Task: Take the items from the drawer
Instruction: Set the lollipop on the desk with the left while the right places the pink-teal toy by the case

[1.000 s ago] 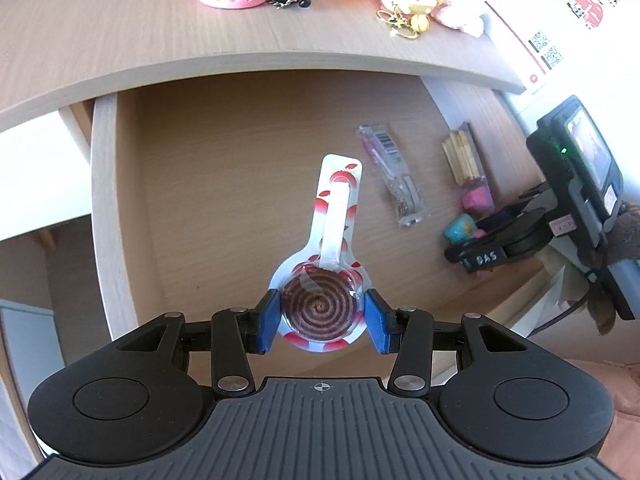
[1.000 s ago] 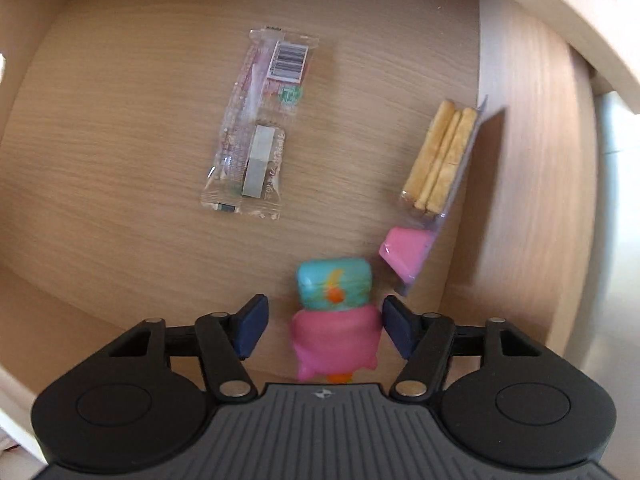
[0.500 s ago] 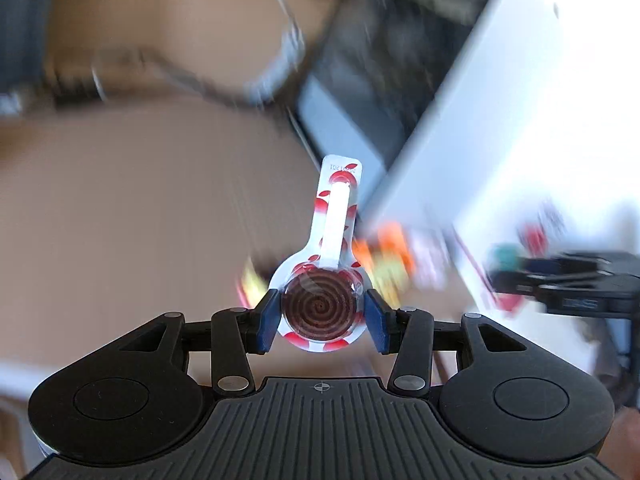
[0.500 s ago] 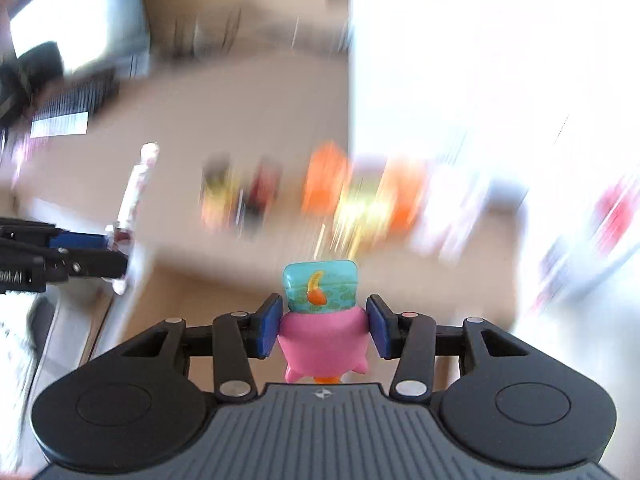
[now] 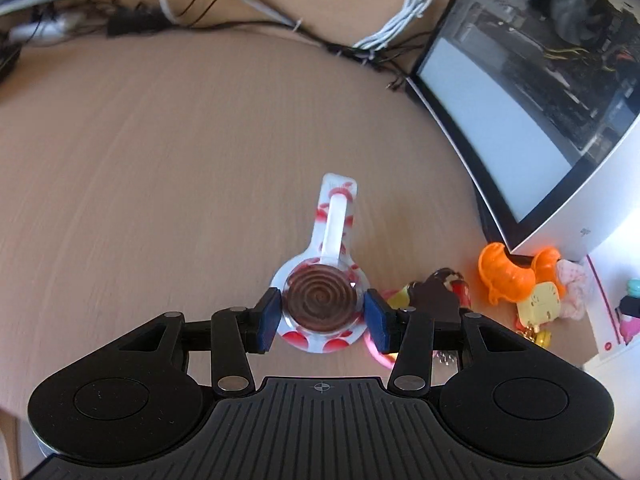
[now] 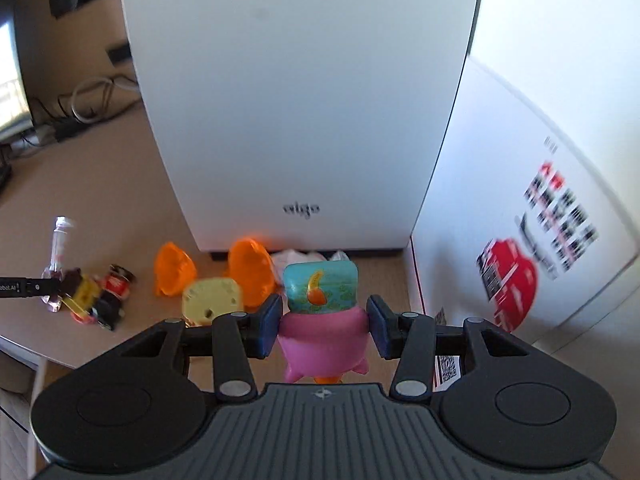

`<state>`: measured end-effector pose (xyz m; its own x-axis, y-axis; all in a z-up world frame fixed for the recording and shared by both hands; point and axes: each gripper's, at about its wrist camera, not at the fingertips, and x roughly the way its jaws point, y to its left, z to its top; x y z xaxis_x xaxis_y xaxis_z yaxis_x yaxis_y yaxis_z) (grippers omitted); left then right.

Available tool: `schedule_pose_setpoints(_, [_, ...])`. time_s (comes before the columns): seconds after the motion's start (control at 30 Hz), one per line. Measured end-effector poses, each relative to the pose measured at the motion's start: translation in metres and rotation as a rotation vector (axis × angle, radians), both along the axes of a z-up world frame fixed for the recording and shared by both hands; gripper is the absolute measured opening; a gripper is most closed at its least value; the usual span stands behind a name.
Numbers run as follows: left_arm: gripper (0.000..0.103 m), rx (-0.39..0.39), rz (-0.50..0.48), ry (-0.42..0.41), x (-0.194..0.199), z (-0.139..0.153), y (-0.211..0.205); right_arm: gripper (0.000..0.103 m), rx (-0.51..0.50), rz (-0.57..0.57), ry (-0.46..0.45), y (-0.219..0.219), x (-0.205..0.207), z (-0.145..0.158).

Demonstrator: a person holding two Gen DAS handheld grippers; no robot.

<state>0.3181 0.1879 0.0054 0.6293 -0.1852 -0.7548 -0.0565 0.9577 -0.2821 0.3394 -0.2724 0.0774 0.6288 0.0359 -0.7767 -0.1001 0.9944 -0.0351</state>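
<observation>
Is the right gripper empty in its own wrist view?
No, the right gripper is closed on a pink and teal toy figure, which sits pinched between its two blue pads.

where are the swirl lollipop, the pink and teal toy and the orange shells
swirl lollipop (image 5: pixel 322 298), left wrist view, on the brown spiral disc
pink and teal toy (image 6: pixel 320 288), right wrist view, on its teal head
orange shells (image 6: pixel 175 268), right wrist view, on the left shell
</observation>
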Motion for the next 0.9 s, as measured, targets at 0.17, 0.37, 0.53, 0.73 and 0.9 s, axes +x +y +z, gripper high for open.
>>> schedule_pose_setpoints(0.17, [0.048,0.049,-0.006,-0.050,0.000,0.000,-0.005,0.046,-0.016,-0.005,0.015,0.000,0.013,-0.019])
schedule_pose_setpoints(0.37, [0.048,-0.008,0.051,-0.179,-0.014,0.030,-0.001,0.046,-0.023,0.008,0.027,0.003,0.036,-0.051])
schedule_pose_setpoints(0.53, [0.048,-0.055,0.034,-0.229,-0.043,0.051,-0.005,0.046,-0.079,0.028,0.030,0.015,0.052,-0.076])
schedule_pose_setpoints(0.73, [0.047,-0.164,0.001,-0.182,-0.079,0.045,-0.020,0.048,-0.076,0.050,0.005,0.016,0.060,-0.080])
schedule_pose_setpoints(0.9, [0.048,-0.186,-0.122,-0.066,-0.097,0.017,-0.053,0.066,-0.013,0.053,-0.011,0.008,0.045,-0.061])
